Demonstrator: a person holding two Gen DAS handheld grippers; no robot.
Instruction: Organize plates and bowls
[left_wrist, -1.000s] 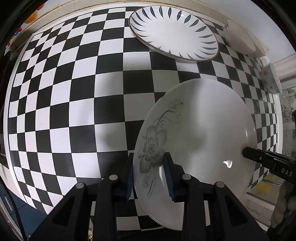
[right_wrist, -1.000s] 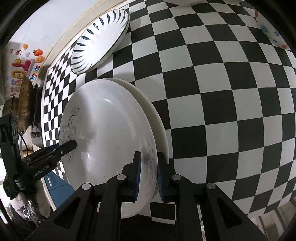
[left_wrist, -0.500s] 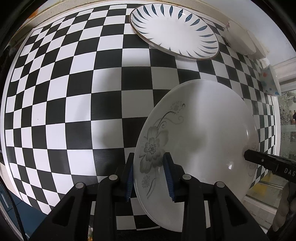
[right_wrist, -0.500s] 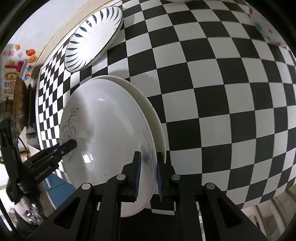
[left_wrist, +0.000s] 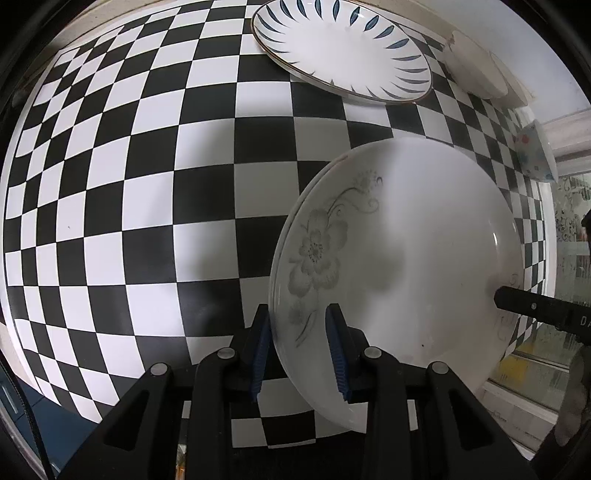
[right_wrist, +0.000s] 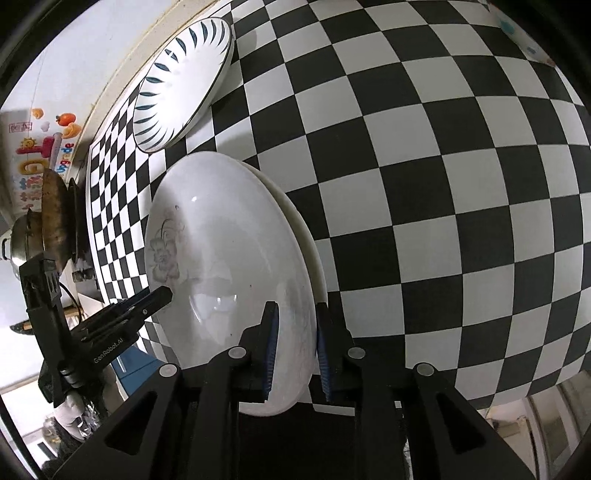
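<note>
white porcelain fills both my views: the flowered plate (left_wrist: 406, 258) lies face up on a second plate (right_wrist: 314, 258), the pair on the checkered cloth (left_wrist: 147, 184). going left to right across the flowered plate, my left gripper (left_wrist: 301, 347) clamps its rim beside the grey flower, blue pads on either side of the edge; my right gripper (right_wrist: 293, 347) grips the opposite rim. round, so i can name no long axis. beyond the flowered plate, toward the wall, sits the blue-petal plate (left_wrist: 343, 48); a dotted bowl (left_wrist: 535, 155) sits off its right side.
</note>
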